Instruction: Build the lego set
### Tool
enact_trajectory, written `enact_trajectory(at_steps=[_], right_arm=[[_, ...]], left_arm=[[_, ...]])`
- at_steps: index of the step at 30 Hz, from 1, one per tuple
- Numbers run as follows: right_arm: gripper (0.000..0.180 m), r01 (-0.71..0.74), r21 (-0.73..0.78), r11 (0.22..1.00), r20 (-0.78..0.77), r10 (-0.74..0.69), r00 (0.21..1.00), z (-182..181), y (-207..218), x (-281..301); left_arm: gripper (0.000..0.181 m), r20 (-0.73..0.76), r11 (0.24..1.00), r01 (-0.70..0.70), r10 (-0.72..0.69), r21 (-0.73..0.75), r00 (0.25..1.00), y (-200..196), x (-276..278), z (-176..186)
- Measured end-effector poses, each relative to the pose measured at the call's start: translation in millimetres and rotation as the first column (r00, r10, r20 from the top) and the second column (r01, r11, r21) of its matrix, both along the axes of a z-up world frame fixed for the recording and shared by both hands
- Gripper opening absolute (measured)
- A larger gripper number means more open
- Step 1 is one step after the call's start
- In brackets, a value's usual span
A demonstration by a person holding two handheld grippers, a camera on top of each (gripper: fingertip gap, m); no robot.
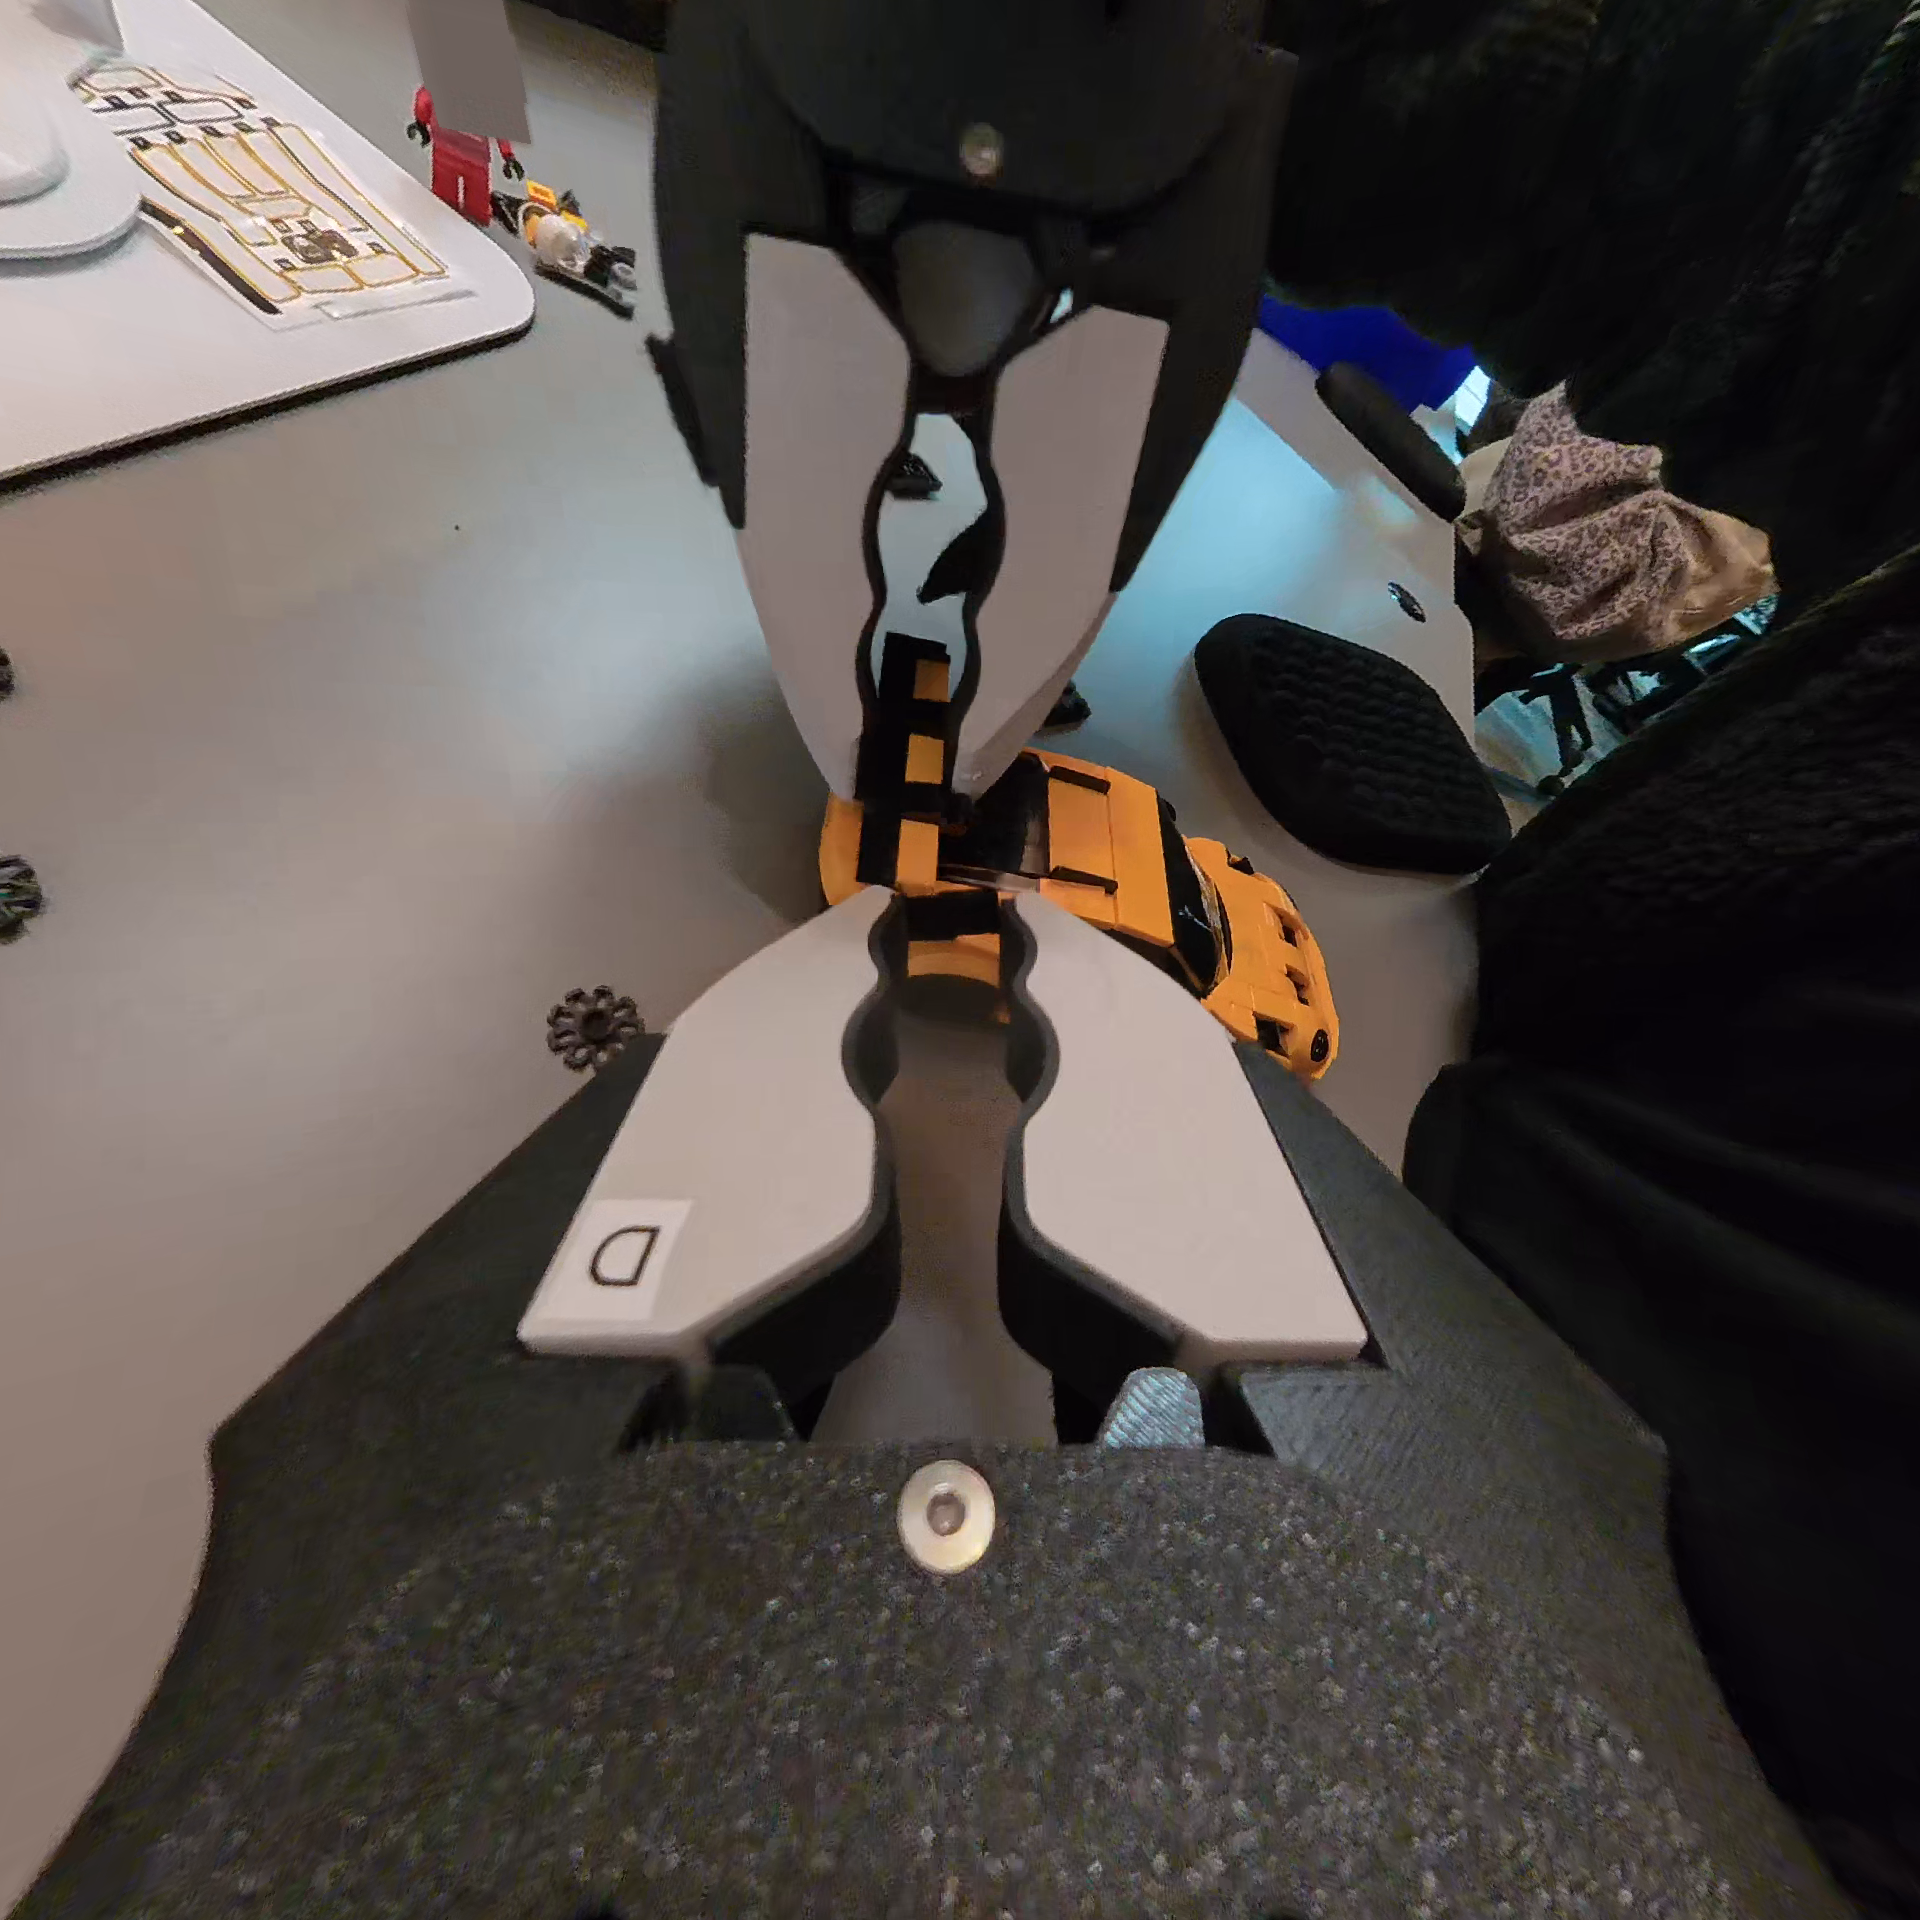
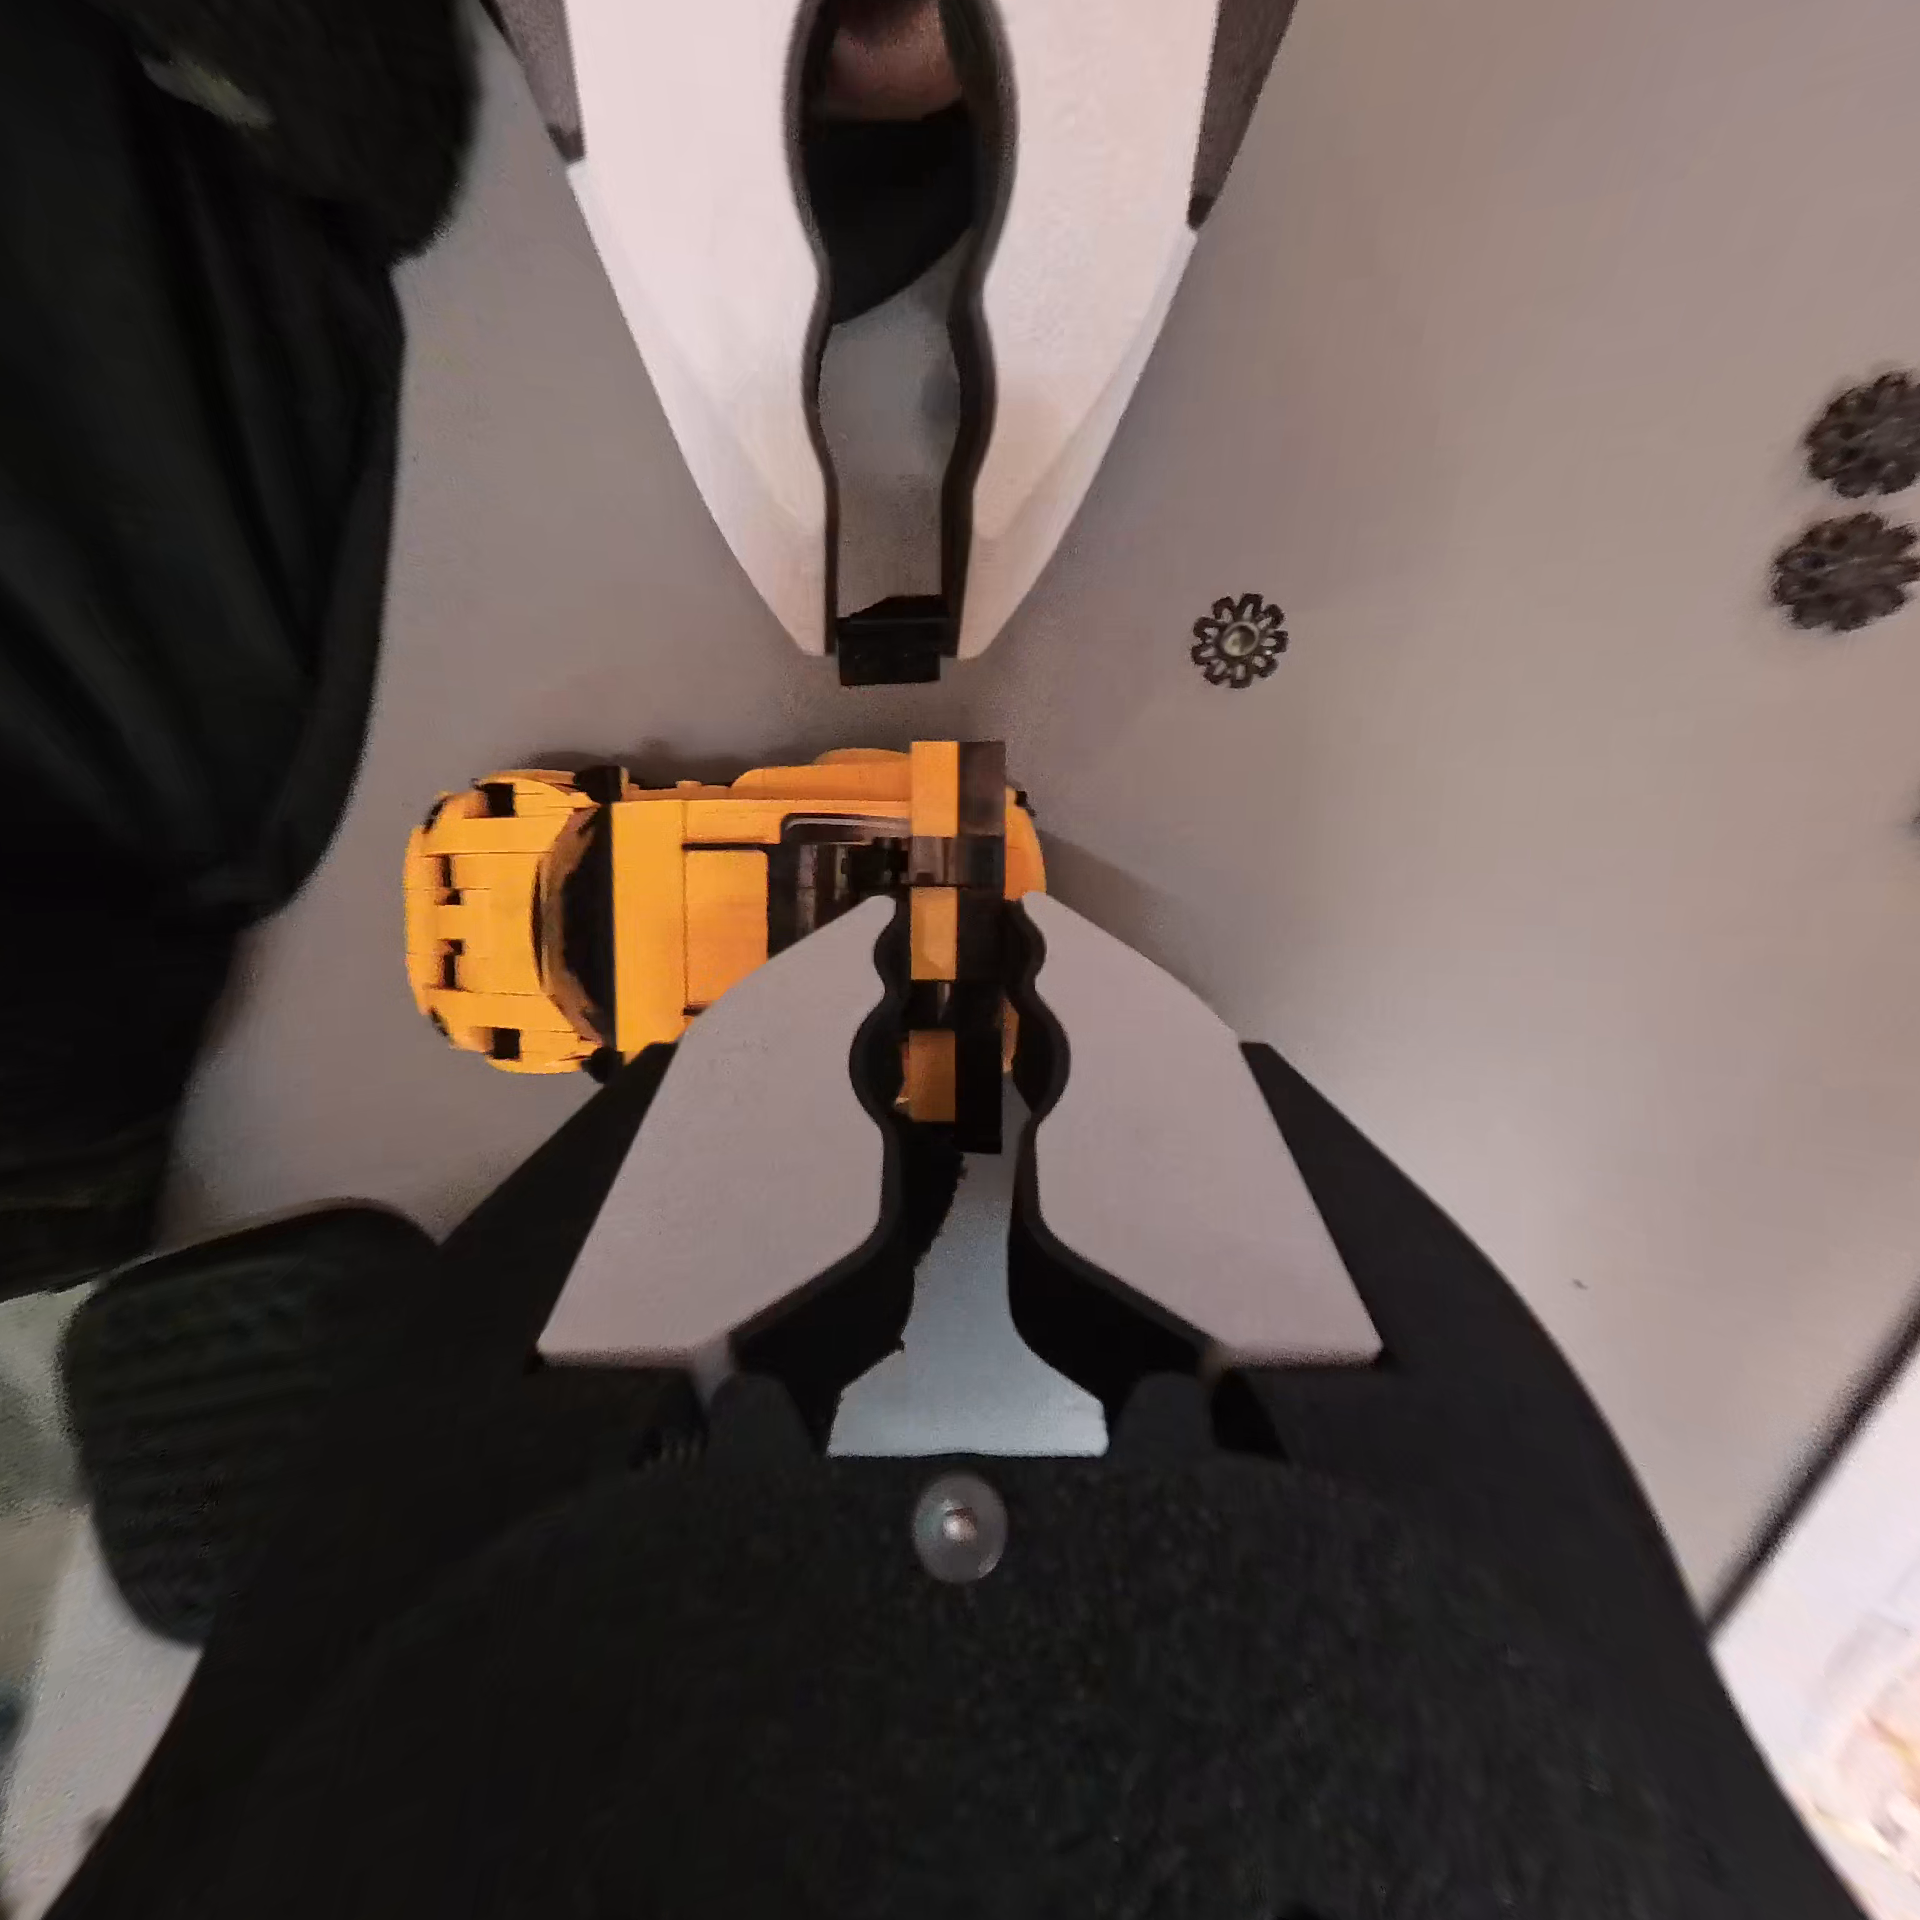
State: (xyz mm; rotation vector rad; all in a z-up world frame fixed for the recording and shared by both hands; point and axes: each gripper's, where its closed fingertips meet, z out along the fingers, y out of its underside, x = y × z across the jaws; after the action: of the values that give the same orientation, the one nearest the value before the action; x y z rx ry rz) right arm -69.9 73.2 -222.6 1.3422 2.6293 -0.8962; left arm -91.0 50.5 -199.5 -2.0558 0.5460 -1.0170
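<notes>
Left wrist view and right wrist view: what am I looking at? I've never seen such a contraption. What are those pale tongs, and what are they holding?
There is no robot here. A person holds a tool in each hand, and each tool ends in a two-fingered claw with a camera looking along its fingers. So each picture shows its own claw at the bottom and the other claw reaching in from the top.

The left claw pinches a small black piece. The right claw grips a yellow-and-black strip. Under them on the table lies a yellow car. Black rims, a red figure and a sticker sheet lie around it.
</notes>
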Motion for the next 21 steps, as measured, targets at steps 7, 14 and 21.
enact_trajectory(at_steps=[7,14,21], right_arm=[[0.016,0.094,0.414,0.905,-0.297,0.036,0.954,6,10,-5],[0.016,0.241,0.662,0.710,-0.479,0.152,0.865,12,9,-3],[0.021,0.306,0.551,0.776,-0.511,0.024,0.859,16,13,-3]], left_arm=[[0.016,0.017,1.000,-0.020,0.019,0.018,1.000,1,-3,4],[0.016,0.026,0.999,-0.047,0.047,0.013,0.999,5,-5,3],[0.016,-0.008,0.991,0.015,-0.014,0.135,1.000,5,1,14]])
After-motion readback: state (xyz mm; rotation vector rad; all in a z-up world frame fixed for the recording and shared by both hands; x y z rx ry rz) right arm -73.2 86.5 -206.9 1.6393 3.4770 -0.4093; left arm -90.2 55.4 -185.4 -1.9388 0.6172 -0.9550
